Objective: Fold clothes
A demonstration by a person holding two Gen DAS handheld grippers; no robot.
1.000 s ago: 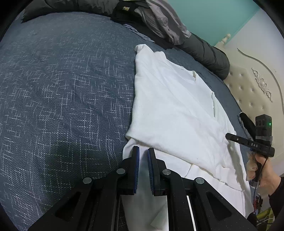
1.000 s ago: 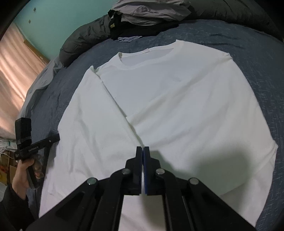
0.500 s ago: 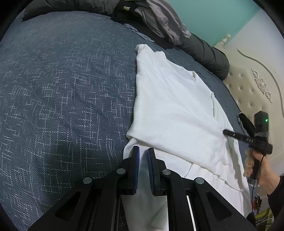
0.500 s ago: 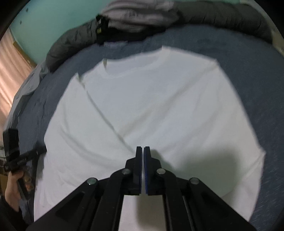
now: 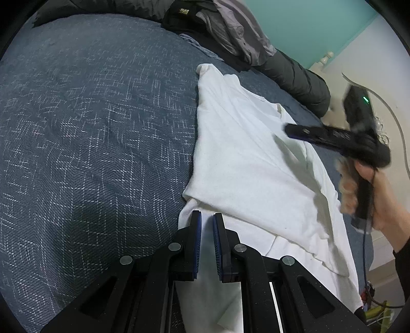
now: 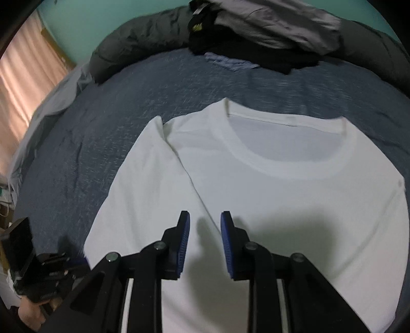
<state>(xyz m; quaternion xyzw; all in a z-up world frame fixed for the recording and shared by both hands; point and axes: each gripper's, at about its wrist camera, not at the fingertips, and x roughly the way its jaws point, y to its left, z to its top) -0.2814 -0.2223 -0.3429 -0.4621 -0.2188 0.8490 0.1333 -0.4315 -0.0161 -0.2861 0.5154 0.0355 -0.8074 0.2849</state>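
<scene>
White T-shirt (image 6: 282, 194) lies flat on a blue bedspread (image 5: 89, 128); the right gripper (image 6: 205, 220) hovers over it, jaws opening and empty, while the left gripper (image 5: 207, 217) stays narrow, gripping nothing.

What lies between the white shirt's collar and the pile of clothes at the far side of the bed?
Only bare blue bedspread separates the collar from the pile of clothes, seen in the right wrist view.

No text, brand or number can be read anywhere; the small yellowish patch on the black folded garment (image 5: 182, 11) at the top of the frame in both views is too blurred to make out, and so are the pale marks along the black handheld gripper (image 5: 302, 133) at right
</scene>
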